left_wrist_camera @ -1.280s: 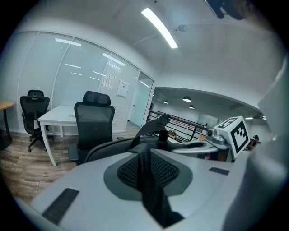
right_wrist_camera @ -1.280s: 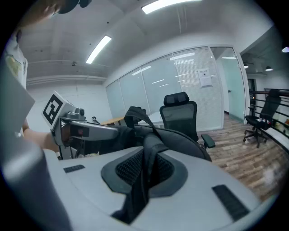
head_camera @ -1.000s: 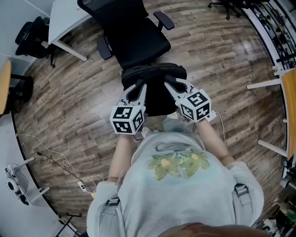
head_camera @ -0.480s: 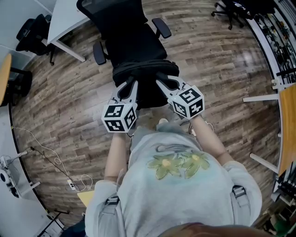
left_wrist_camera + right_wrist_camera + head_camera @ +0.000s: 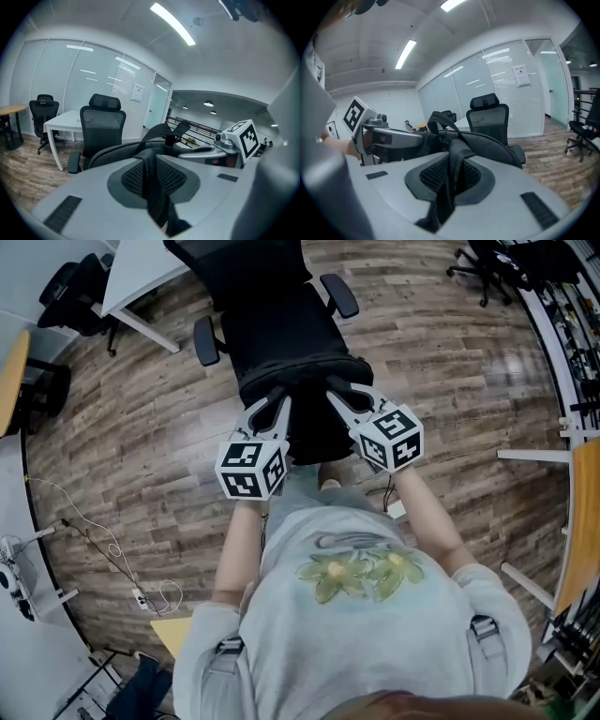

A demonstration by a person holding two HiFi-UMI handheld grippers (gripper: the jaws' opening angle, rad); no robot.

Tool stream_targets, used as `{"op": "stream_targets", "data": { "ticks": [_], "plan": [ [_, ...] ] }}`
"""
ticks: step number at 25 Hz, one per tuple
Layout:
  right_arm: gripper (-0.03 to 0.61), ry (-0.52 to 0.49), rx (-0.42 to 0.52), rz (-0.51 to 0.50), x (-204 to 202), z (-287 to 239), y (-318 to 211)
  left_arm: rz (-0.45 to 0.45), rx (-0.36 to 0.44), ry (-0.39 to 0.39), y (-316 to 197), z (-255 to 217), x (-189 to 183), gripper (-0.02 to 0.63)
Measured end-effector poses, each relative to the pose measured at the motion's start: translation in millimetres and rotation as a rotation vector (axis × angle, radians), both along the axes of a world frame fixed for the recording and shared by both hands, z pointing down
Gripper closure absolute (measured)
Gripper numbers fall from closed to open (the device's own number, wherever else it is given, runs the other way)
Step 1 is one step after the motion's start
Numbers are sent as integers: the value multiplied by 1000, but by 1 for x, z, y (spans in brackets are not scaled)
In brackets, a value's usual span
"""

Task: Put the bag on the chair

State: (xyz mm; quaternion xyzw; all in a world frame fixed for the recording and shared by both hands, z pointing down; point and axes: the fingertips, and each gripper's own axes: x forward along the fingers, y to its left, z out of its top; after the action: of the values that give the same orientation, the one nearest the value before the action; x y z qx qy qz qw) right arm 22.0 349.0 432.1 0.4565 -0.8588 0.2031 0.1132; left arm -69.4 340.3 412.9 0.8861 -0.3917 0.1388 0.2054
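Observation:
A black bag (image 5: 309,395) hangs by its straps in front of the person, right at the front edge of a black office chair (image 5: 277,320). My left gripper (image 5: 272,407) is shut on one strap (image 5: 152,187), which runs between its jaws. My right gripper (image 5: 339,399) is shut on the other strap (image 5: 450,183). The bag's rounded body (image 5: 487,140) rises beyond the right jaws, with the chair's backrest (image 5: 487,117) behind it. In the left gripper view the chair (image 5: 101,126) stands just past the bag (image 5: 117,152), and the right gripper's marker cube (image 5: 241,136) shows at the right.
A white desk (image 5: 141,277) stands at the chair's left, with a second black chair (image 5: 61,296) behind it. Cables (image 5: 103,545) trail over the wood floor at the left. White table legs (image 5: 539,456) and more chairs (image 5: 487,259) stand at the right.
The bag and both grippers have moved forward, closer to the chair, so the bag now overlaps the seat's front edge. Both grips on the straps stay the same.

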Motion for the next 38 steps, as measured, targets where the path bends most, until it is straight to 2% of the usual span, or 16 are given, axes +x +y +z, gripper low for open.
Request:
{"op": "stream_targets", "data": {
  "ticks": [6, 15, 29, 38],
  "plan": [
    [534, -19, -55, 14, 1, 21, -26, 24, -50, -8, -23, 22, 1, 545],
    [534, -25, -98, 1, 0, 29, -91, 35, -71, 4, -92, 31, -1, 545],
    [531, -53, -35, 16, -22, -11, -231, 52, 39, 18, -230, -8, -24, 543],
    [531, -27, 32, -5, -23, -38, -298, 45, 121, 17, -294, -37, -25, 543]
  ]
}}
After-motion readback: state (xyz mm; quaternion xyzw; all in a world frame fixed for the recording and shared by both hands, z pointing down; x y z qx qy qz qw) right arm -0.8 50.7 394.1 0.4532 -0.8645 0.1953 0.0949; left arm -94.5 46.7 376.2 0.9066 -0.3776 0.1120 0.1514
